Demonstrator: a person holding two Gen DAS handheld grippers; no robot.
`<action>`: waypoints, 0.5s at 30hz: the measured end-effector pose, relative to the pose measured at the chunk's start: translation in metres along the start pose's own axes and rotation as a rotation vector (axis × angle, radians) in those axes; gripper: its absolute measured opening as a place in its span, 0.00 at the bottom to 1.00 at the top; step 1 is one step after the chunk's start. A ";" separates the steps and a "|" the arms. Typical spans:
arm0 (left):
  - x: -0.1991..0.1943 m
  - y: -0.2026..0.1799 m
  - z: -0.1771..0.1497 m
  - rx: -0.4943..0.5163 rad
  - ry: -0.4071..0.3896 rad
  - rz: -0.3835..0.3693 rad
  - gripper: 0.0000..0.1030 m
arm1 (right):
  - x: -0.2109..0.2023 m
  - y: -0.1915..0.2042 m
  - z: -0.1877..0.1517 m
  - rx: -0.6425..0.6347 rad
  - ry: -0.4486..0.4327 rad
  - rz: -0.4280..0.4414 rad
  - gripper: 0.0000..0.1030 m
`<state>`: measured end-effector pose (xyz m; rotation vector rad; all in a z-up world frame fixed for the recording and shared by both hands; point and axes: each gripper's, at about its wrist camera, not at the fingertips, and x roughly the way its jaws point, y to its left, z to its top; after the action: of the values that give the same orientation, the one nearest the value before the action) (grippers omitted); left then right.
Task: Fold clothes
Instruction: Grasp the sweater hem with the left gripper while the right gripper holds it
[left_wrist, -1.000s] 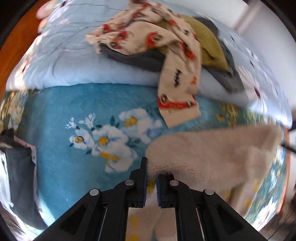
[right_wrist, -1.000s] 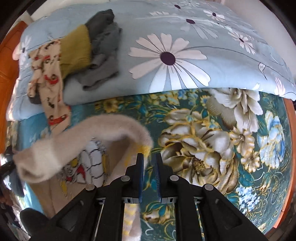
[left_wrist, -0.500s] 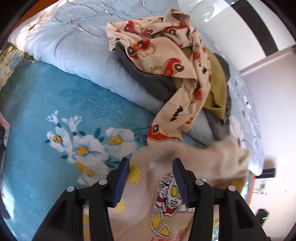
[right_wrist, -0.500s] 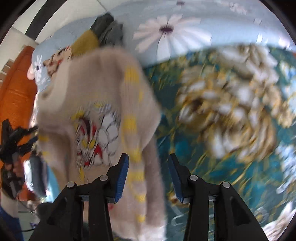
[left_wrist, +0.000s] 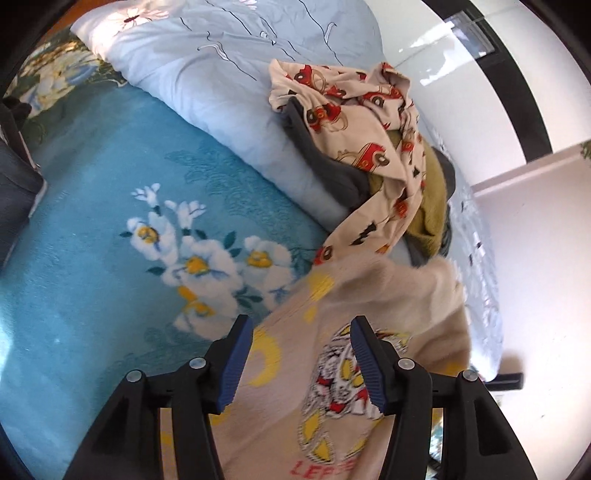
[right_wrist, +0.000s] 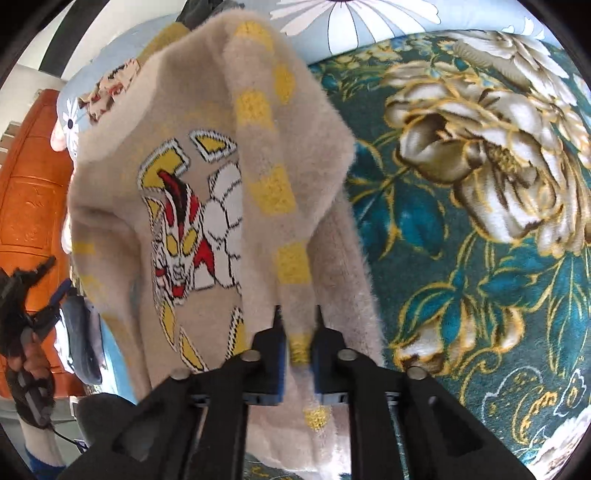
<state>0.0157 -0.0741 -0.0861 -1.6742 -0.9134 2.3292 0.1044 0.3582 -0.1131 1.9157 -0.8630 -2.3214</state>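
Released by the left gripper (left_wrist: 301, 365) since 1 s ago — its fingers now spread wide above the beige sweater (right_wrist: 207, 206); right gripper (right_wrist: 297, 354) re-closed, pinching a sleeve (right_wrist: 273, 173)

Step in hand, by judgement: sleeve fold-in. Sweater lies graphic-side up on the floral bedspread (right_wrist: 461, 258), long axis running away from the right camera, far end toward the unfolded pile (left_wrist: 369, 122) on the duvet (left_wrist: 221, 74) — next move calls for laying the pinched sleeve flat across the chest, then releasing
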 end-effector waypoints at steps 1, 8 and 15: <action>-0.002 0.003 -0.001 0.004 0.002 0.009 0.58 | -0.006 -0.002 0.005 -0.008 -0.011 -0.010 0.09; -0.008 0.024 -0.005 0.004 0.022 0.049 0.60 | -0.068 -0.028 0.063 -0.043 -0.149 -0.200 0.08; 0.004 0.038 -0.011 0.014 0.073 0.093 0.61 | -0.082 -0.050 0.125 -0.095 -0.204 -0.541 0.08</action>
<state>0.0330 -0.0986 -0.1115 -1.8206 -0.8201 2.3089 0.0279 0.4794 -0.0477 2.1011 -0.2391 -2.8231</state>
